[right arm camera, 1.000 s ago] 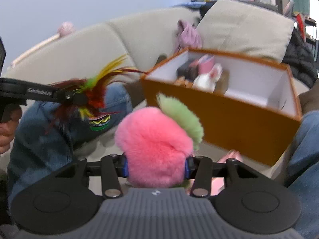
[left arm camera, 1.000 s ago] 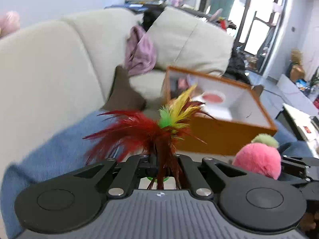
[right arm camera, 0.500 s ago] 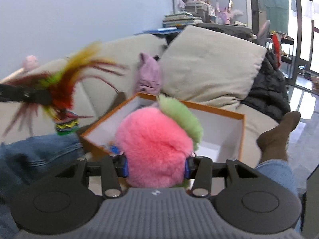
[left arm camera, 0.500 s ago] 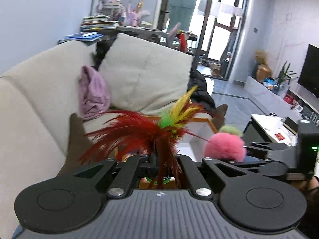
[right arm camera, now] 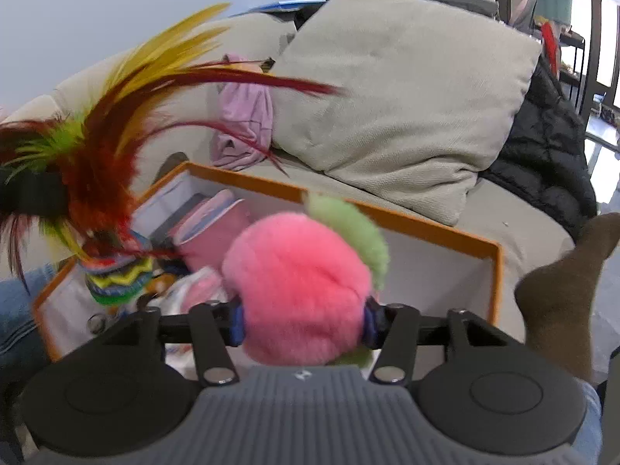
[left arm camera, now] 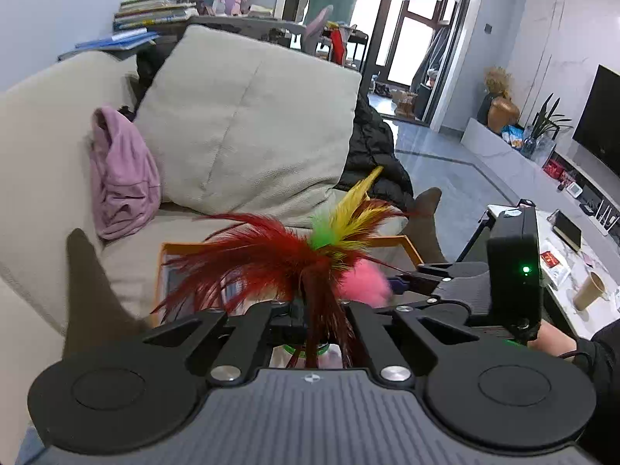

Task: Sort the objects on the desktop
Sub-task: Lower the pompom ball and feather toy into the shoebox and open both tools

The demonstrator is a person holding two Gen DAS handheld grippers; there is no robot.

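Right wrist view: right gripper (right arm camera: 304, 323) sits over the orange box (right arm camera: 434, 228) on the sofa seat, one pink plush peach (right arm camera: 298, 283) between its fingers, which have just been opening; pads still look to touch the fluff. Left gripper (left arm camera: 317, 321), fingers pinched narrow on one feather shuttlecock (left arm camera: 294, 259), hangs over the box's left end. Step, as judged: dropping both into the box. Next: open wider, let the peach fall clear, then free the shuttlecock. One box, several items already inside.
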